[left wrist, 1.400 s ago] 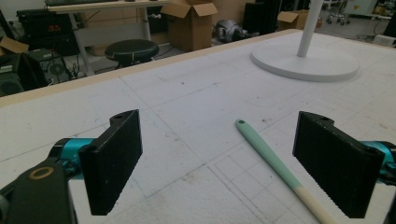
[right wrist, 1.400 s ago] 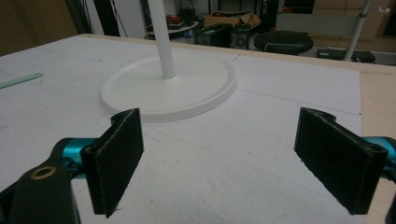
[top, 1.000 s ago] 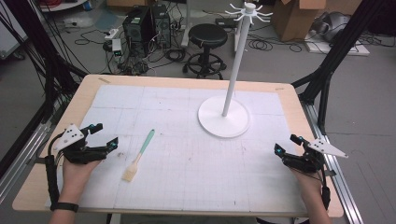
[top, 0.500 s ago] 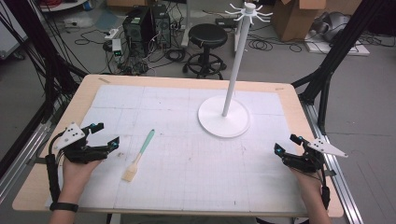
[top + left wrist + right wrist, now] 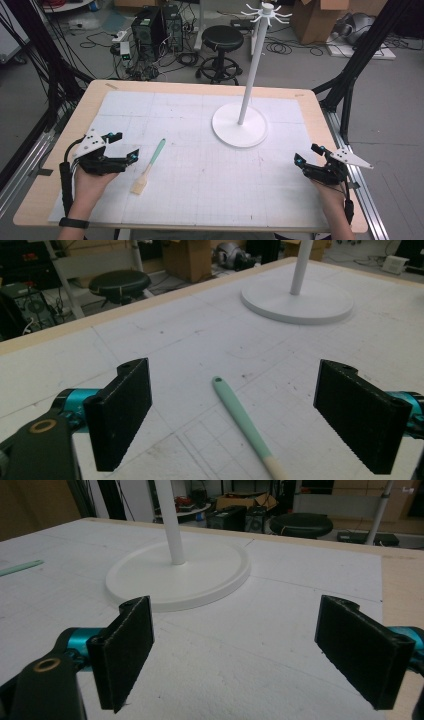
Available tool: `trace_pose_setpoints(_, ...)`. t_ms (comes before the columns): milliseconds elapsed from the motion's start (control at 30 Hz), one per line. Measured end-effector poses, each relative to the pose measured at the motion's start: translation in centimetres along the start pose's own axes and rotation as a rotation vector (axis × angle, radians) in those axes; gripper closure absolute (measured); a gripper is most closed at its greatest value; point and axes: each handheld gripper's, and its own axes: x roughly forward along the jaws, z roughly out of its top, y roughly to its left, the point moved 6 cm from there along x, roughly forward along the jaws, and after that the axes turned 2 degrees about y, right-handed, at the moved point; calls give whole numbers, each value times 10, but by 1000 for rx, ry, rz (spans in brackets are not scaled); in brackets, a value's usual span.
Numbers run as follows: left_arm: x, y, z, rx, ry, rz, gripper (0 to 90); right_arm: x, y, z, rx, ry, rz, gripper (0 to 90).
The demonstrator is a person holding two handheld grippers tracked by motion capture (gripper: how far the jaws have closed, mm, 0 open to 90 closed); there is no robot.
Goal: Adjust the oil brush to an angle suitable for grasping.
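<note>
Left claw (image 5: 122,150) spread wide, mint-handled brush (image 5: 149,166) just beside it, right claw (image 5: 309,155) spread wide, well apart

One brush (image 5: 148,167), one white stand (image 5: 240,130), two tongs, one stool (image 5: 222,37).

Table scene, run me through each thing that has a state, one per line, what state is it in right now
Left gripper: open, empty, by the brush.
Right gripper: open, empty, aimed toward the stand.
Brush: lying flat on the mat, untouched, green handle pointing away from the person.
Hook stand: upright on its round base, hooks at top bare.
Table: covered by a white grid mat.
</note>
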Motion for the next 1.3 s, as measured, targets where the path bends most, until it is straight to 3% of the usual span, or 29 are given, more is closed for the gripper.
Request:
trace_pose_setpoints(367,16,-15,-2,1,56,1,163,0,1,0,1,0,0,152)
trace_pose_setpoints(967,38,-27,-22,22,198,14,172,1,1,0,-3,5,3,152)
trace_pose_setpoints(1300,40,-26,-24,19,205,15,172,0,0,0,-5,2,1,152)
